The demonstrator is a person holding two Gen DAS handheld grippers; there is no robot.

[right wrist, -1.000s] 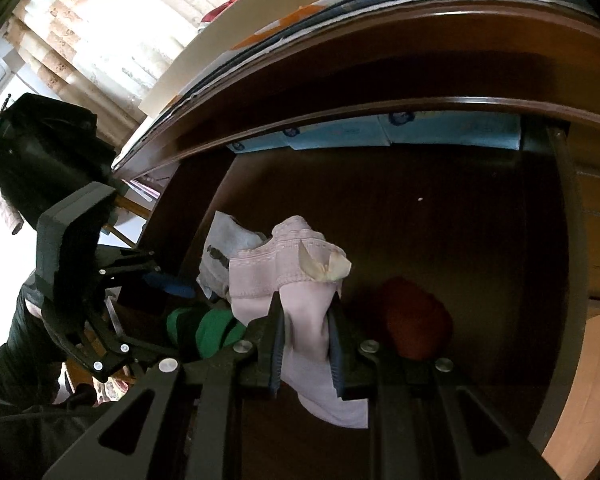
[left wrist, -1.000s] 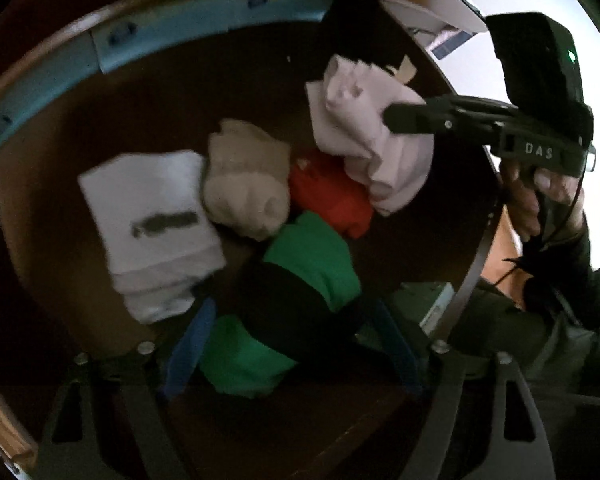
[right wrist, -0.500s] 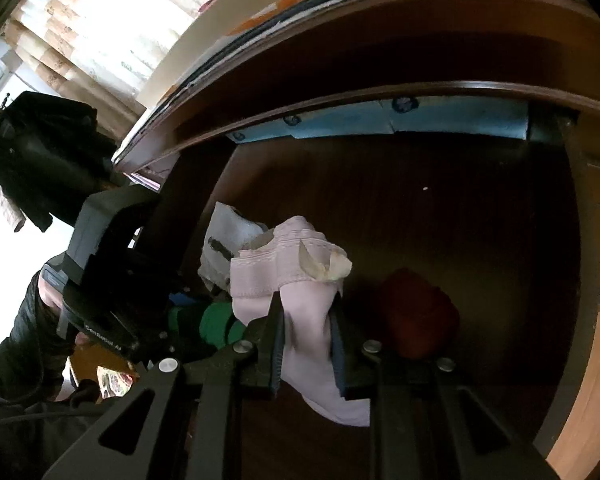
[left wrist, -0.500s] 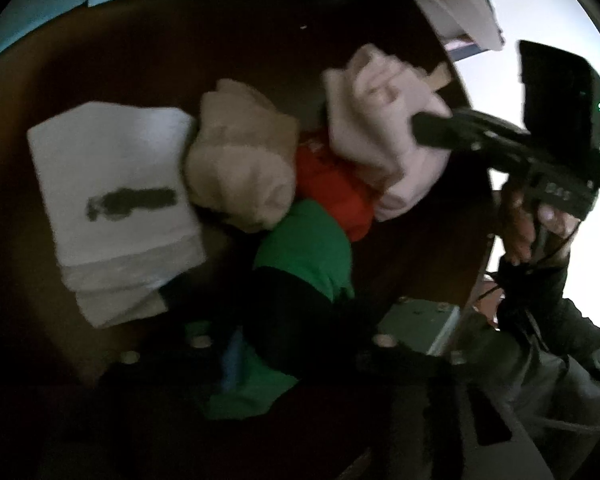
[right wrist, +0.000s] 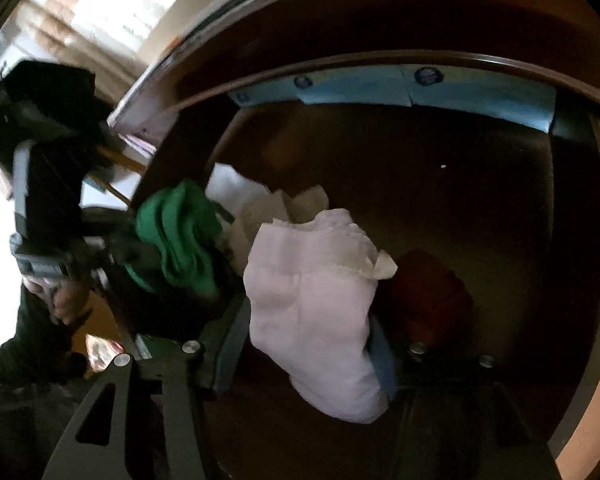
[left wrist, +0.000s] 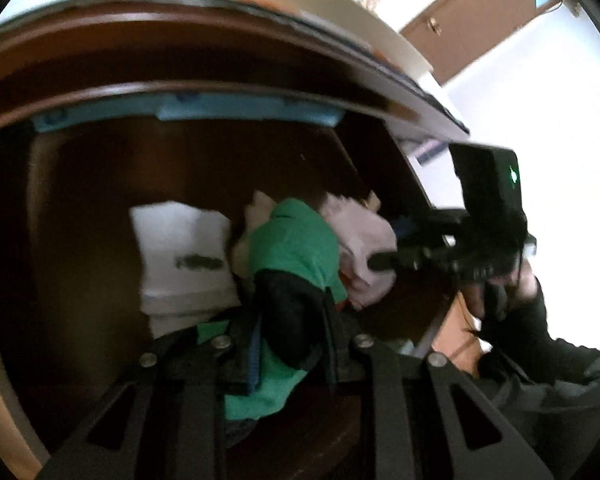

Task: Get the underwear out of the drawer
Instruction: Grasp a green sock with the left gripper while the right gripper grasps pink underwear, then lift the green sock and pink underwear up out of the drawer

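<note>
1. We are lifting garments out of the dark brown wooden drawer (right wrist: 500, 200), one in each hand. To do this well we raise each bundle straight up past the drawer's front edge, so no trailing cloth catches on the wood or drags a neighbour along.

2. Our left gripper (left wrist: 290, 320) is closing on the green and black folded underwear (left wrist: 296, 240). The black part sits between its pads, pinched, and the green cloth bulges above and hangs below the jaws. We should let the squeeze settle before pulling further, since the bundle is thick and soft.

3. Our right gripper (right wrist: 308, 344) is opening around the pale pink cotton underwear with a lace edge (right wrist: 312, 292). The cloth lies between the spread blue-padded fingers (right wrist: 382, 364), and it appears loose rather than gripped. If we mean to carry it out, we judge that the jaws need to close again first, or it will slump back.

4. Left in the drawer are a white folded cloth with a dark mark (left wrist: 184, 252), a beige rolled piece (left wrist: 260, 208) and a red garment (right wrist: 428, 292) just beside the pink one.
</note>
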